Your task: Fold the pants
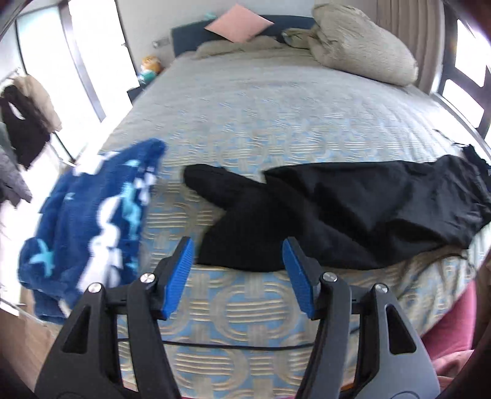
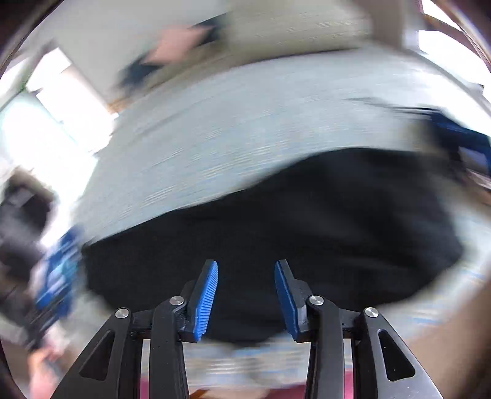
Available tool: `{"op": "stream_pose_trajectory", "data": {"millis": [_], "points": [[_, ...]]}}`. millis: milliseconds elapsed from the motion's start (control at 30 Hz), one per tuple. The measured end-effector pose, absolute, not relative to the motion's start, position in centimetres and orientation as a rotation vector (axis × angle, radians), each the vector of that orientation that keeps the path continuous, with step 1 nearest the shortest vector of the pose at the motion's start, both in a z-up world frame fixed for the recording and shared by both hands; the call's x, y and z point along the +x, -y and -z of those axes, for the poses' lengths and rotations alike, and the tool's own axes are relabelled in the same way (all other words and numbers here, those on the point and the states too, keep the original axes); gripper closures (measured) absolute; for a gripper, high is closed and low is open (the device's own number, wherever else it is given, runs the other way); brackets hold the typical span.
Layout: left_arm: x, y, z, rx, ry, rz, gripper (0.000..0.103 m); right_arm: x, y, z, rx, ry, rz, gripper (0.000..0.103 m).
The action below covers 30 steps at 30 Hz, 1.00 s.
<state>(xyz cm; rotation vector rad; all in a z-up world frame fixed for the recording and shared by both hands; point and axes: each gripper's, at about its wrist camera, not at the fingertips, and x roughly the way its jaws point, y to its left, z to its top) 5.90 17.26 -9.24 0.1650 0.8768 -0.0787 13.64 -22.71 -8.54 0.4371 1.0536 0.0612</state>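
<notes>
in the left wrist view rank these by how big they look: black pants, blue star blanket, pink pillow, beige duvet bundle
1. black pants, the widest dark spread across the near bed edge
2. blue star blanket, nearer the camera, so its rank is unsure
3. beige duvet bundle
4. pink pillow
The last two lie far back, so they look smaller.

1. Your right wrist view is smeared by motion throughout: the black pants (image 2: 276,233) read only as a dark mass, with no fold or edge to make out.
2. Left of the pants there, a blue blur (image 2: 55,276) cannot be identified.
3. In your left wrist view, the pants (image 1: 353,208) run off the right edge, so their far end is cut off.
4. Left of the pants, the blue patterned fleece (image 1: 92,221) is blurred; its shape is unclear.
</notes>
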Motion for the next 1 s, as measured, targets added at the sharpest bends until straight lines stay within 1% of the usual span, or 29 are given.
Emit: {"op": "stream_pose_trajectory", "data": {"millis": [100, 200, 233, 367, 467, 533, 633, 700, 800, 867, 900, 933, 967, 1000], "points": [[6.4, -19.4, 9.4, 0.089, -0.862, 0.058, 0.042, 18.1, 13.8, 9.3, 0.422, -1.121, -0.343, 0.063], [7.0, -21.8, 9.2, 0.025, -0.83, 0.048, 0.042, 21.2, 6.5, 10.1, 0.367, -1.188, -0.515, 0.063], [7.7, -22.5, 8.9, 0.024, -0.819, 0.053, 0.042, 22.5, 3.8, 10.5, 0.349, -1.213, -0.561, 0.063], [12.0, -23.5, 8.3, 0.119, -0.793, 0.084, 0.041, 25.4, -1.4, 11.9, 0.268, -1.296, -0.544, 0.063], [17.0, -23.8, 8.4, 0.156, -0.83, 0.184, 0.031, 25.5, -3.6, 11.6, 0.148, -1.308, -0.513, 0.063], [20.9, -24.3, 9.4, 0.119, -0.901, 0.245, 0.03, 24.6, -3.6, 11.8, 0.105, -1.318, -0.518, 0.063], [25.7, -24.7, 11.9, 0.042, -1.034, 0.305, 0.03, 23.5, -4.0, 13.0, -0.044, -1.335, -0.467, 0.063], [27.6, -24.8, 13.3, -0.003, -1.081, 0.328, 0.03, 22.9, -4.3, 14.3, -0.102, -1.356, -0.454, 0.063], [29.1, -24.9, 15.3, -0.138, -1.151, 0.398, 0.03, 22.3, -3.9, 15.1, 0.023, -1.392, -0.56, 0.063], [29.2, -24.8, 15.9, -0.215, -1.193, 0.467, 0.03, 22.3, -4.3, 15.0, 0.079, -1.37, -0.627, 0.063], [29.1, -24.6, 16.0, -0.22, -1.207, 0.486, 0.03, 22.6, -4.7, 14.8, 0.074, -1.347, -0.633, 0.057], [28.8, -24.4, 15.9, -0.212, -1.215, 0.504, 0.031, 23.0, -5.0, 14.9, 0.069, -1.331, -0.633, 0.048], [28.3, -24.1, 15.7, -0.192, -1.219, 0.517, 0.037, 23.5, -5.4, 14.9, 0.078, -1.315, -0.634, 0.046], [27.9, -23.9, 15.6, -0.176, -1.225, 0.522, 0.047, 24.2, -5.7, 15.2, 0.103, -1.31, -0.637, 0.044]]}}
